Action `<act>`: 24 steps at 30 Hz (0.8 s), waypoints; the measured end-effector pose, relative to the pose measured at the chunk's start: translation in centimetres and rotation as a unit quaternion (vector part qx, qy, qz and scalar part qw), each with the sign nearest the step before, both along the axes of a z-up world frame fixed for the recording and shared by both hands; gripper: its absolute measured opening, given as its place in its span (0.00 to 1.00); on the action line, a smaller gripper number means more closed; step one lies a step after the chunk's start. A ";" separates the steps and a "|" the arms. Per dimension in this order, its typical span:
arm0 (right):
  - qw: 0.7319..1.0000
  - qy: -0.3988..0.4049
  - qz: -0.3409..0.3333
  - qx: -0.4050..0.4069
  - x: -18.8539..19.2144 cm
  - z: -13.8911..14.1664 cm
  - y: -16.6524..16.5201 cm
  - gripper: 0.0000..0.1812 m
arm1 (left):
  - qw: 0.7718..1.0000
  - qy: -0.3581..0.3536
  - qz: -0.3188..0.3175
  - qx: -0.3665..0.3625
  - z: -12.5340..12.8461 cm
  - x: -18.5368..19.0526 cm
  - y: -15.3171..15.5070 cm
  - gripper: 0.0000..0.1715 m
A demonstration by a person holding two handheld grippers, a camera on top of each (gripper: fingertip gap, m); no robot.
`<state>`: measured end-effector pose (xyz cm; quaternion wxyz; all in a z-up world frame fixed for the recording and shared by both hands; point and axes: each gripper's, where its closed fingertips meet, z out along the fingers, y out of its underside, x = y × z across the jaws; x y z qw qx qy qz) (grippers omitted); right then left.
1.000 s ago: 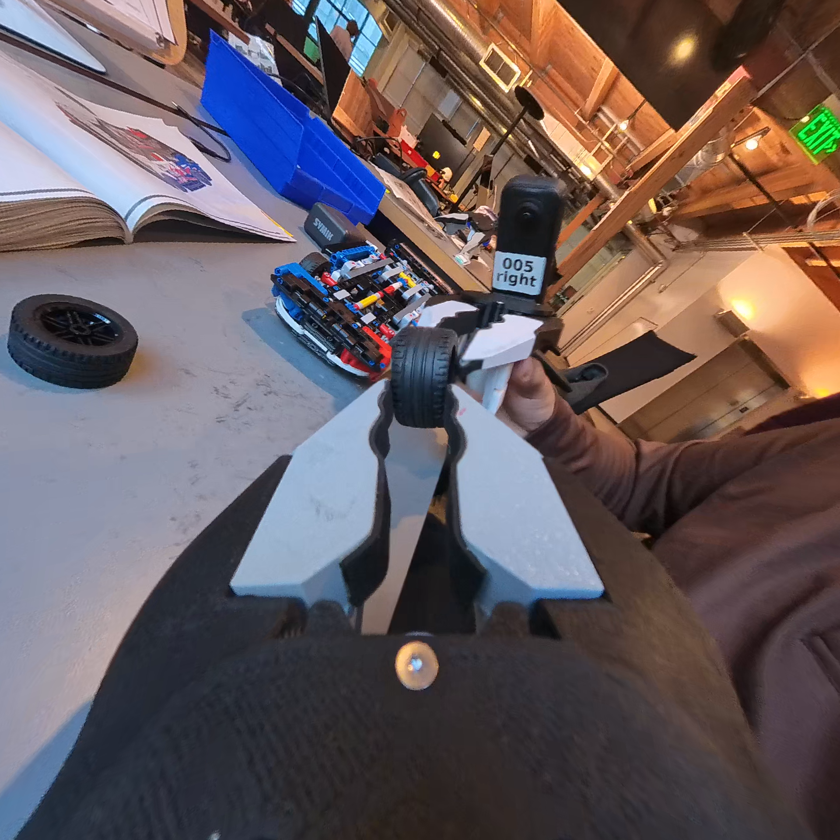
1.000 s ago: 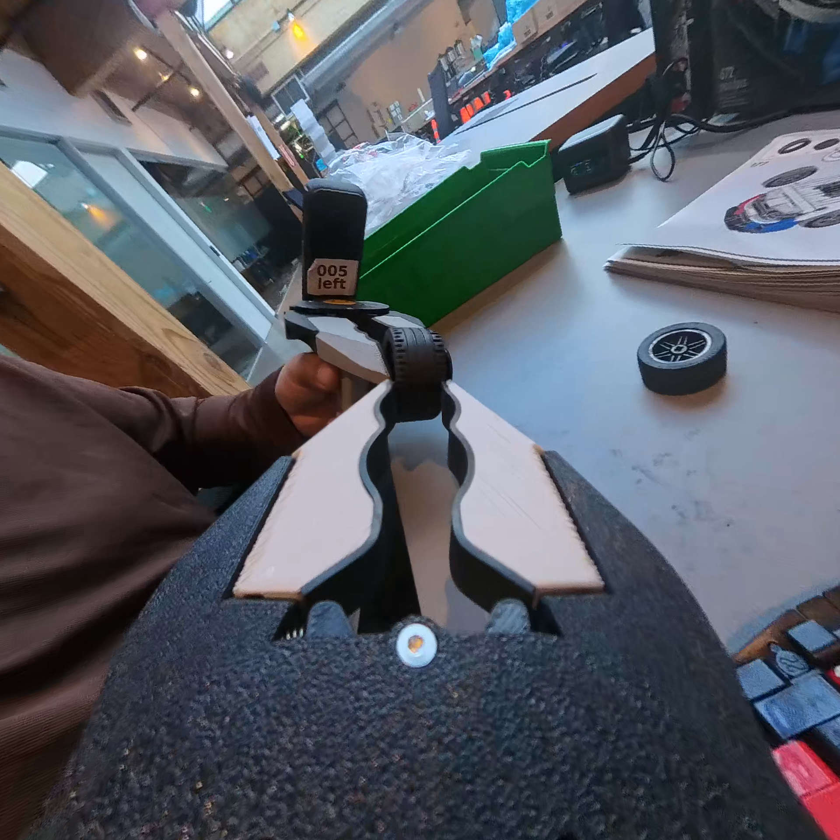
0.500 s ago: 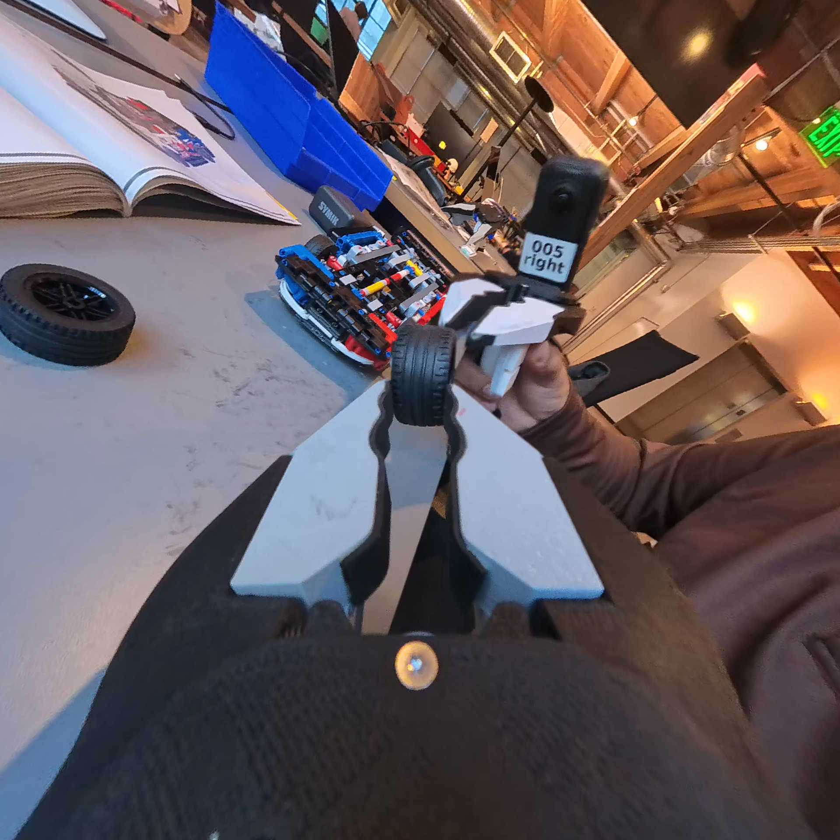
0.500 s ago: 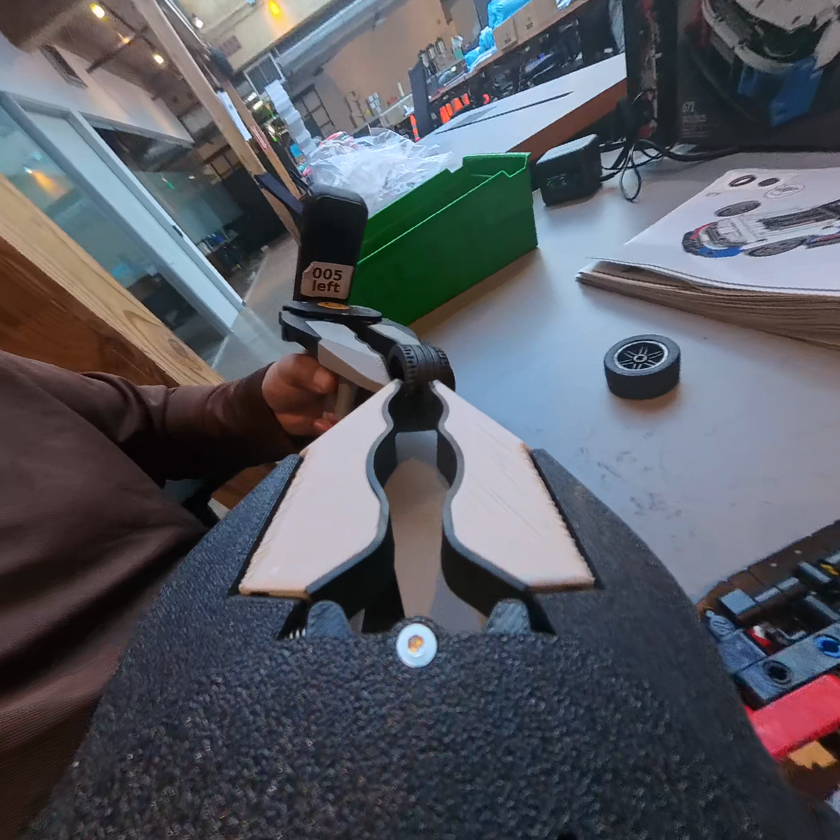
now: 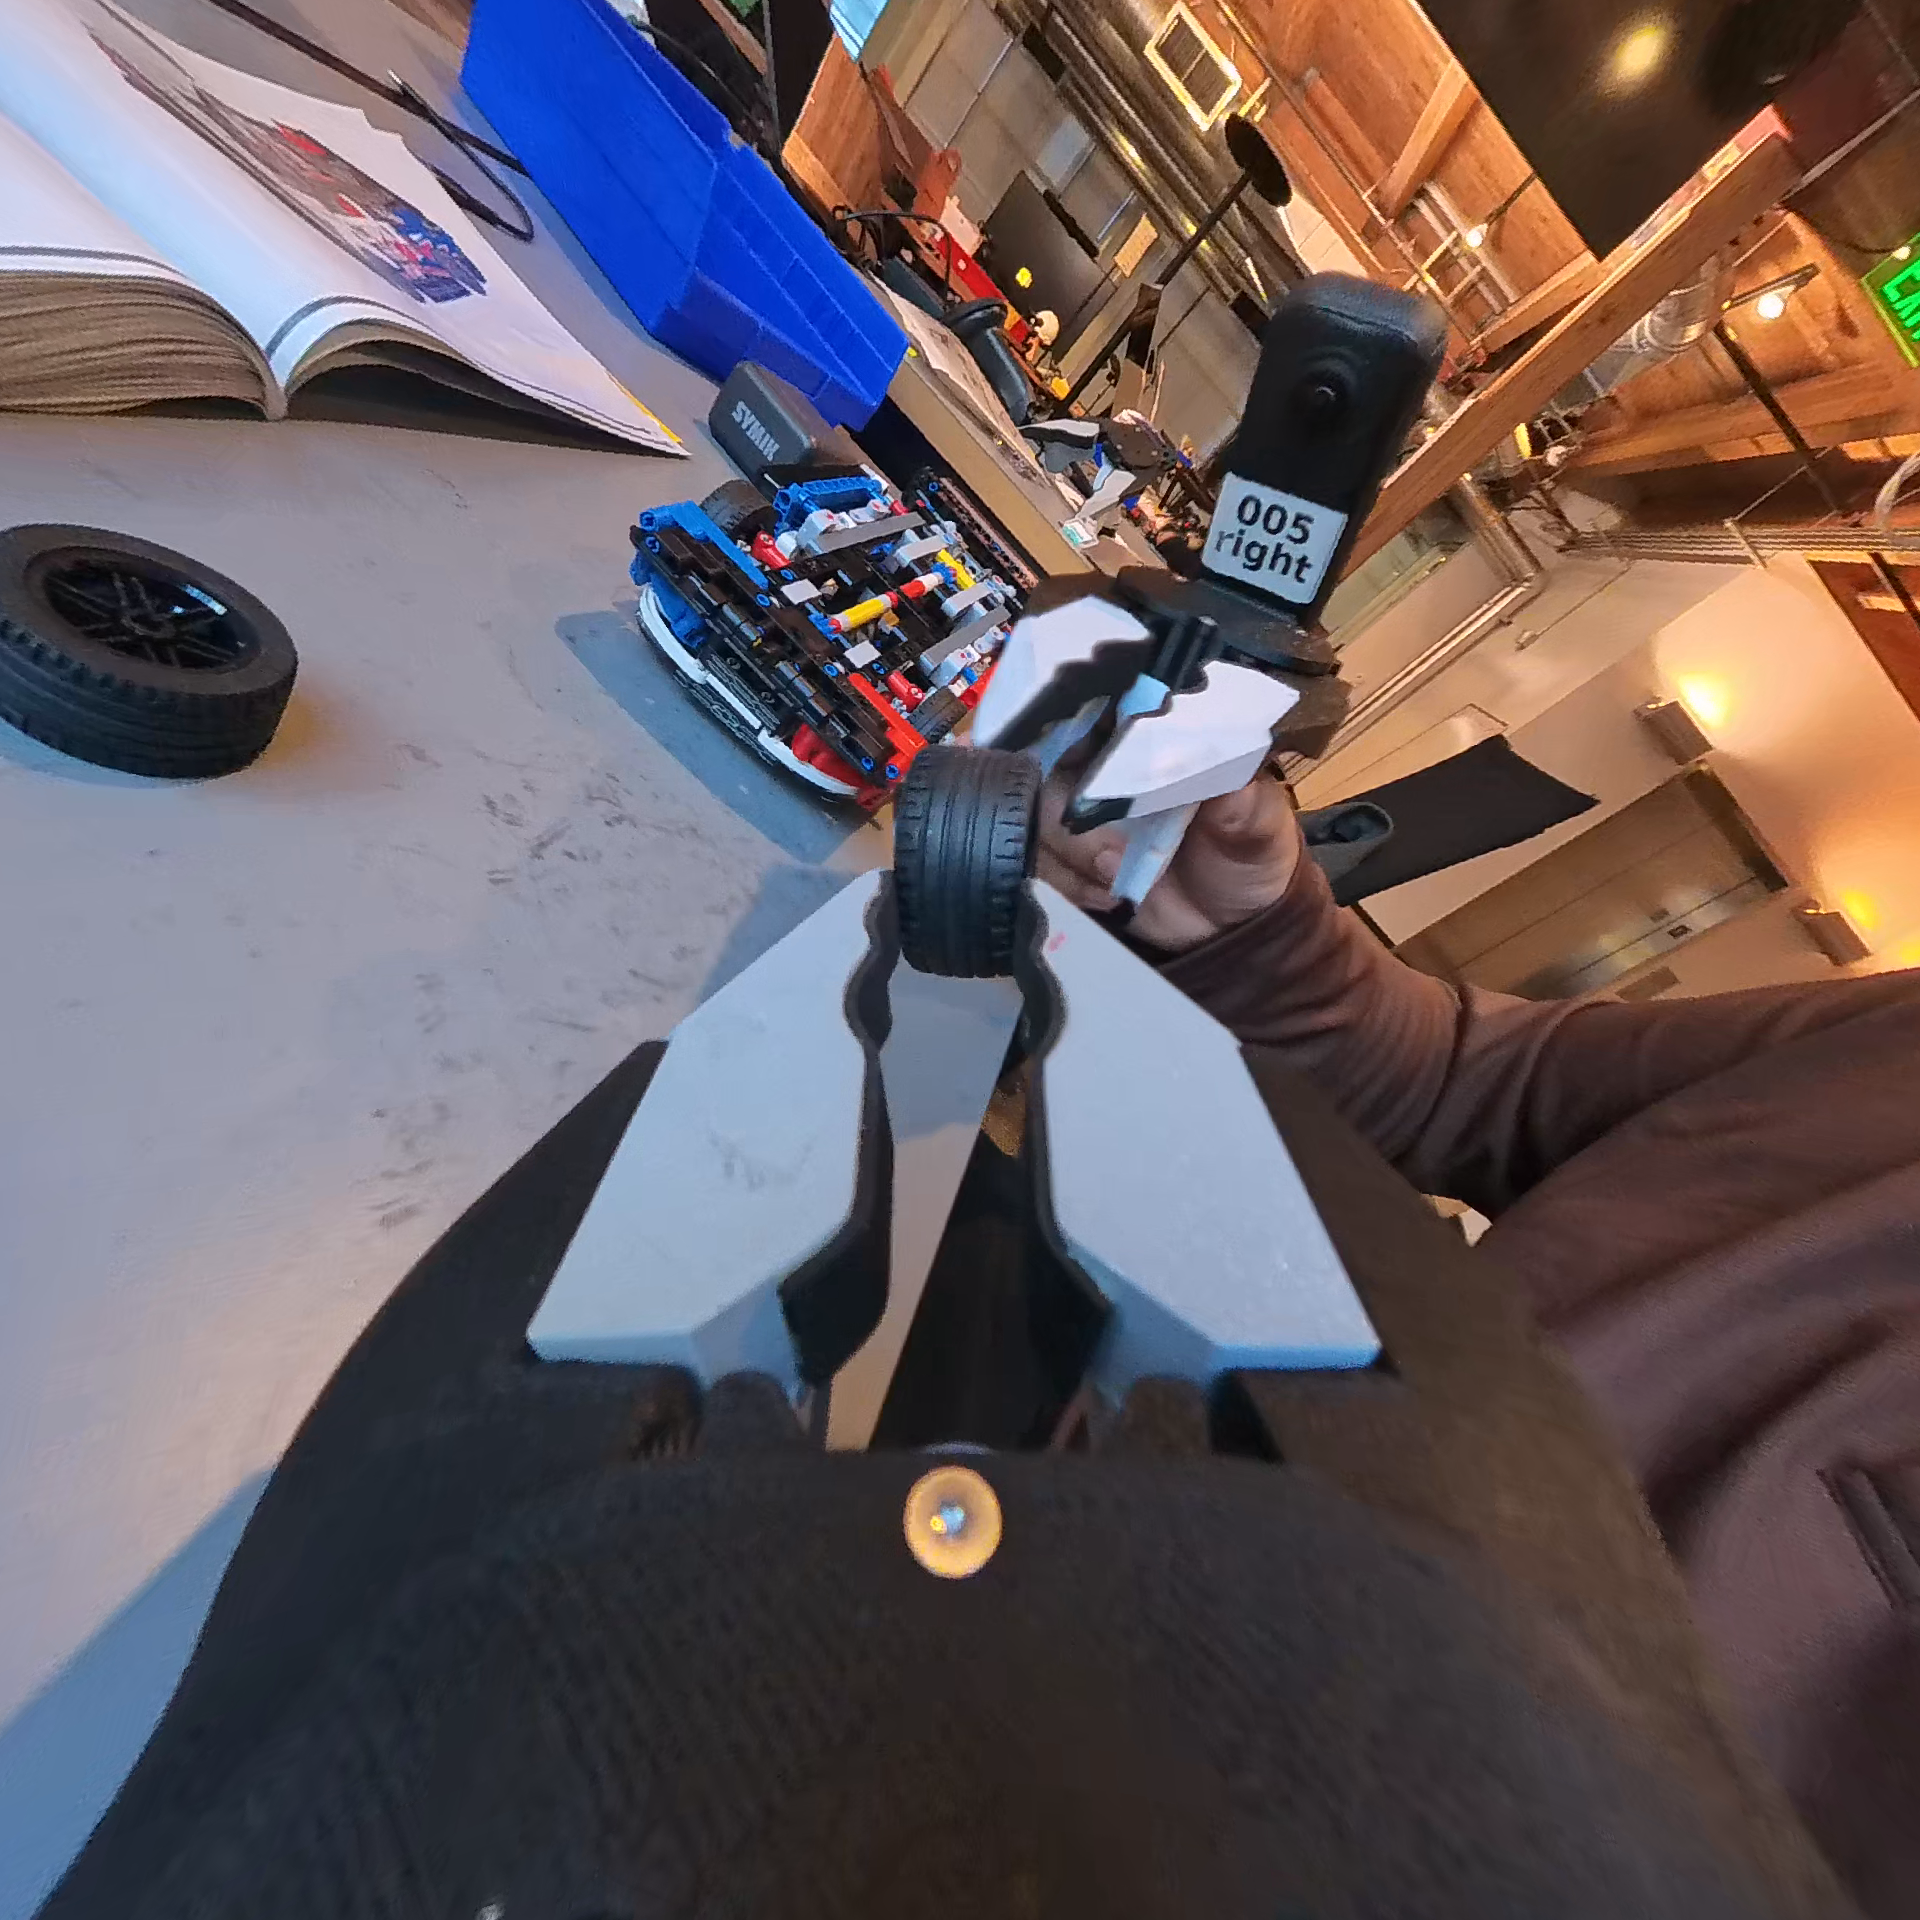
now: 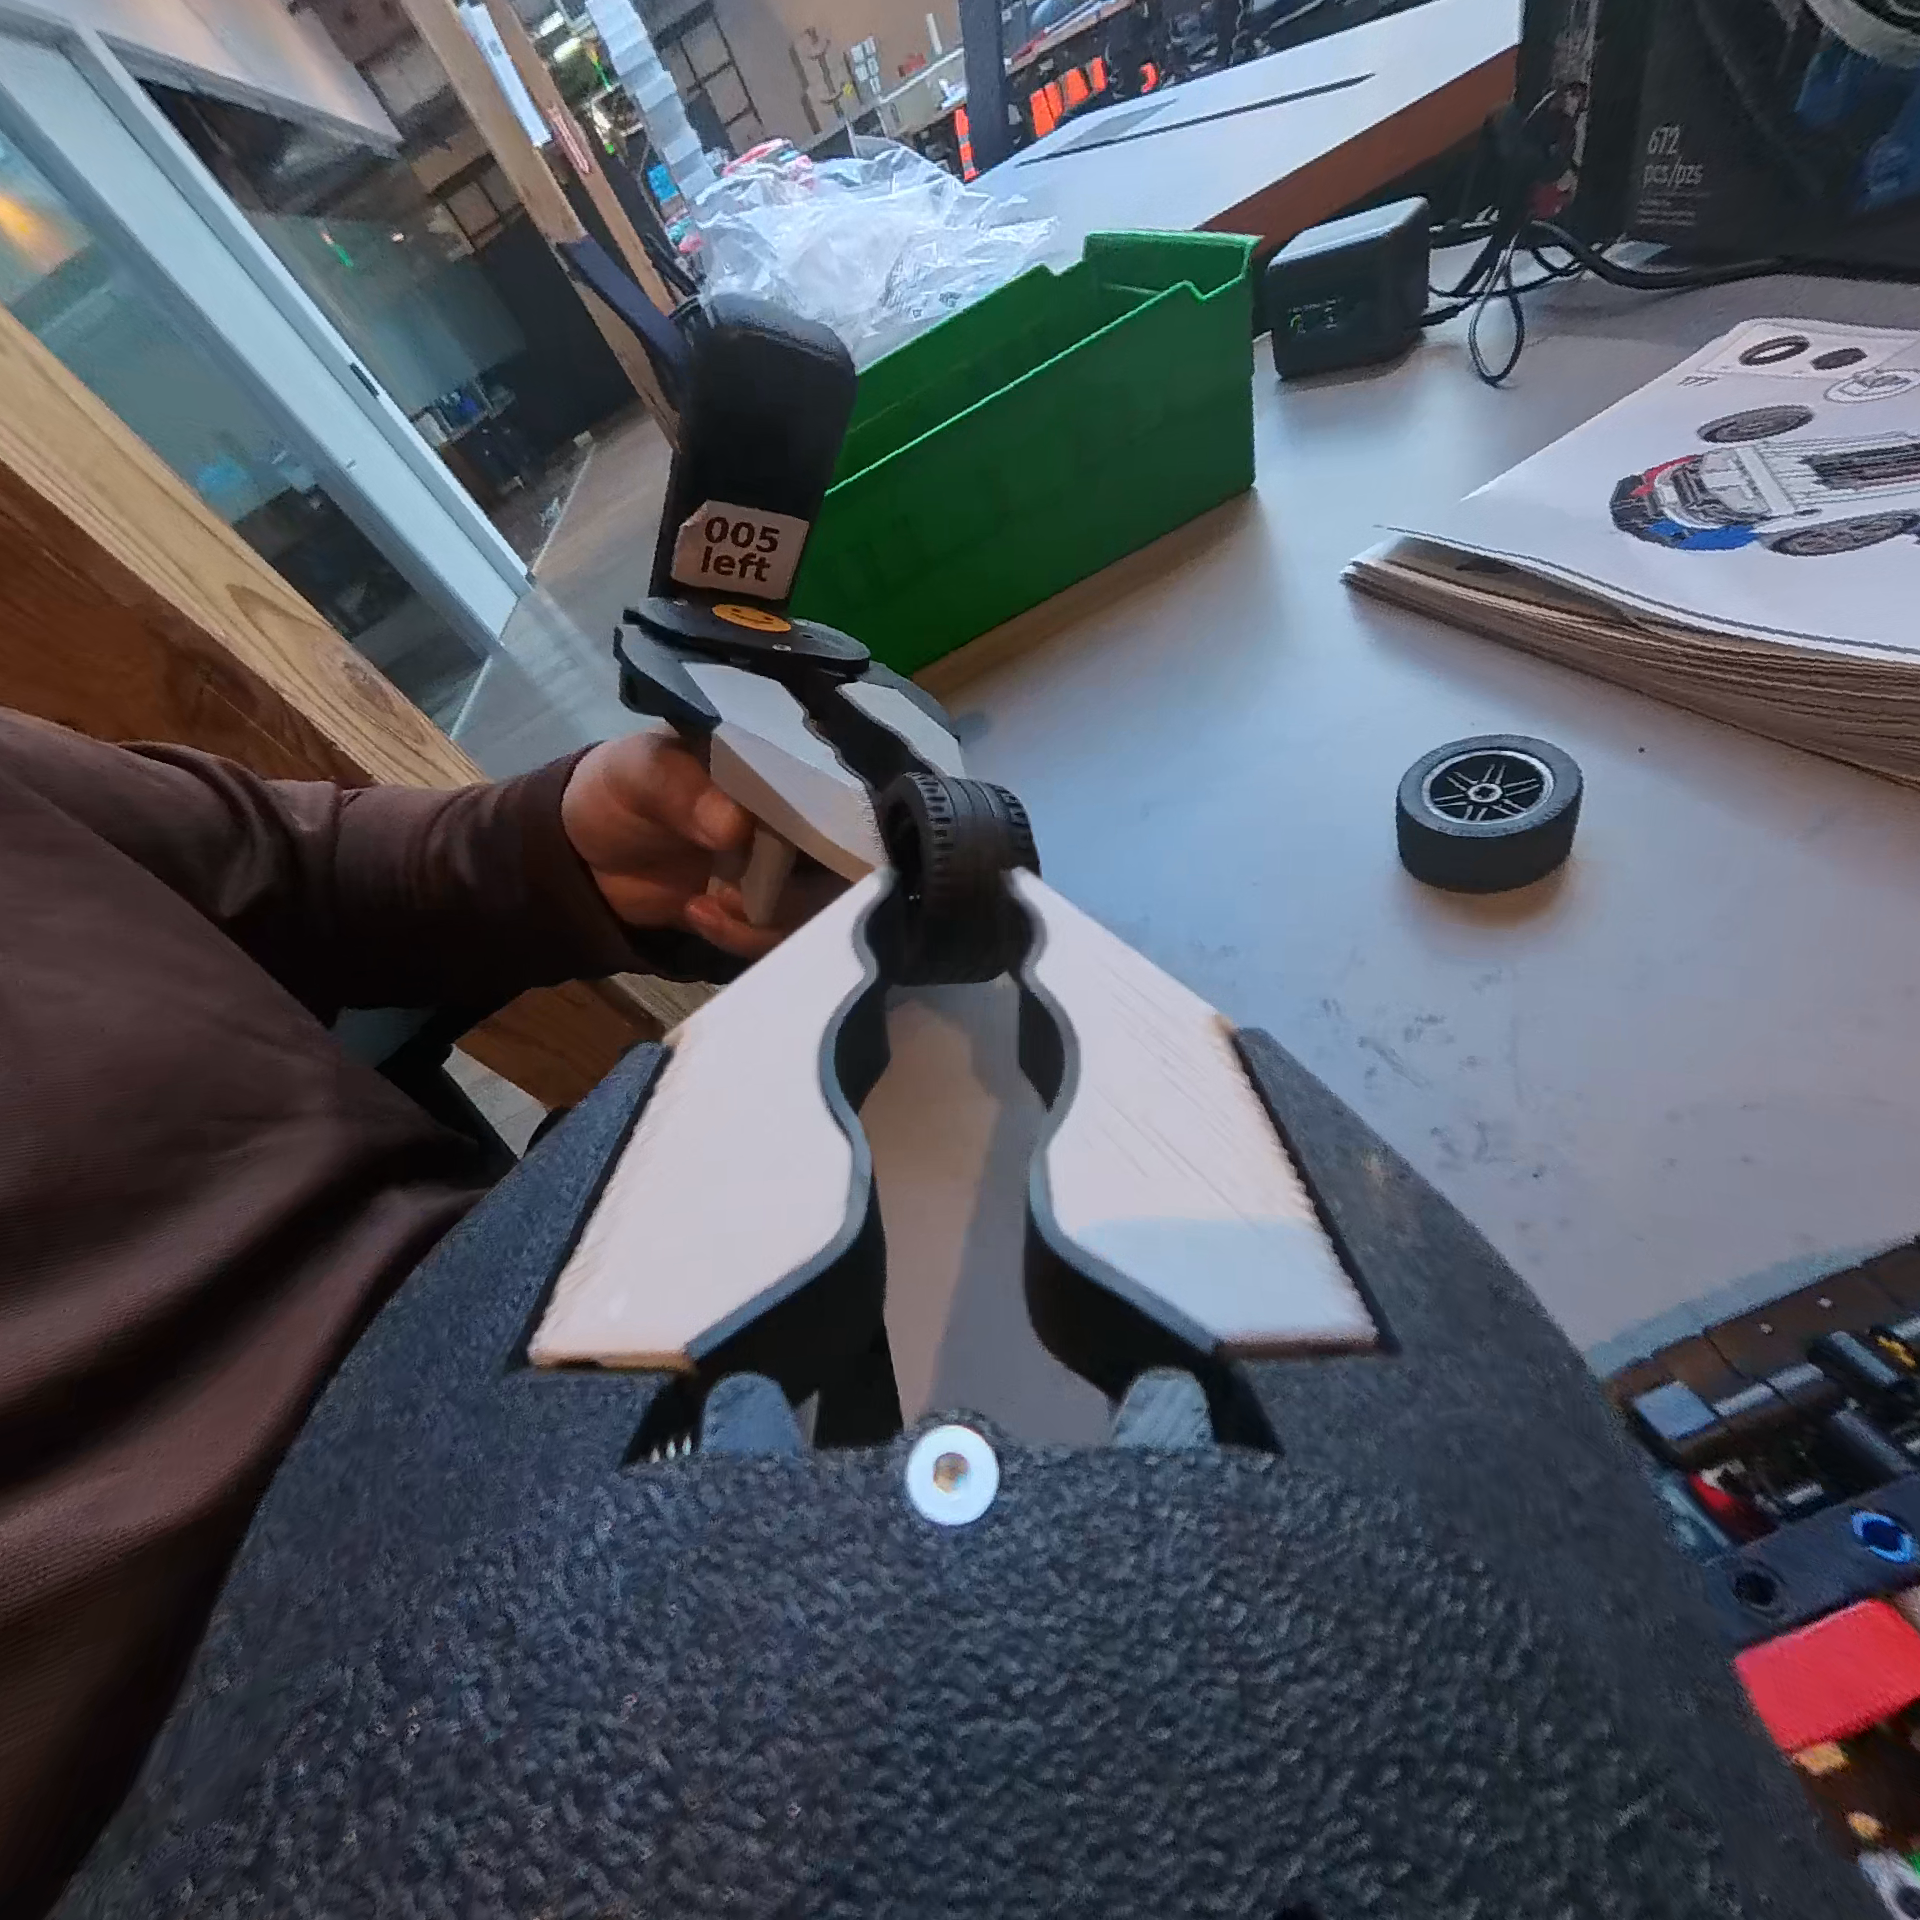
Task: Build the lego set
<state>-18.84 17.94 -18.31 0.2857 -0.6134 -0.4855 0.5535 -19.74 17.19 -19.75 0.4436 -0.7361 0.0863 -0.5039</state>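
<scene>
A small black wheel (image 5: 966, 852) is held in the air over the table's near edge. My left gripper (image 5: 961, 914) is shut on its tread. My right gripper (image 6: 951, 914) comes from the opposite side and its fingertips close on the same wheel (image 6: 961, 831). The two grippers face each other tip to tip; the right one also shows in the left wrist view (image 5: 1070, 790) and the left one in the right wrist view (image 6: 914, 821). The part-built blue, black and red lego car (image 5: 831, 644) lies on the table (image 5: 364, 935). A second loose wheel (image 5: 135, 649) lies flat.
An open instruction book (image 5: 208, 260) lies at the back, with a blue bin (image 5: 675, 197) and a black adaptor (image 5: 758, 431) beyond the car. In the right wrist view, a green bin (image 6: 1039, 447) stands at the table's far left. A person's brown sleeves cross the near edge. The grippers are tip to tip, or close to it. Left tips and right tips are each some 25 centimetres from the open instruction book (image 5: 208, 260).
Both grippers have stayed joined at the wheel and swung together slightly. The right gripper's jaws were narrower half a second ago and stand a little wider now.
</scene>
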 end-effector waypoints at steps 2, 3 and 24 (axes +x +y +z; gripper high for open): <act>1.000 -0.003 -0.005 -0.009 0.0 -0.1 0.3 0.15 | 1.000 -0.005 0.000 -0.002 0.1 0.0 0.0 0.11; 1.000 -0.005 -0.001 -0.016 0.1 -0.1 0.3 0.15 | 1.000 -0.007 0.000 -0.002 0.1 0.0 0.0 0.11; 0.949 0.114 0.117 -0.270 -0.1 3.1 -2.4 0.02 | 0.991 -0.070 -0.108 0.036 2.7 0.7 -2.3 0.11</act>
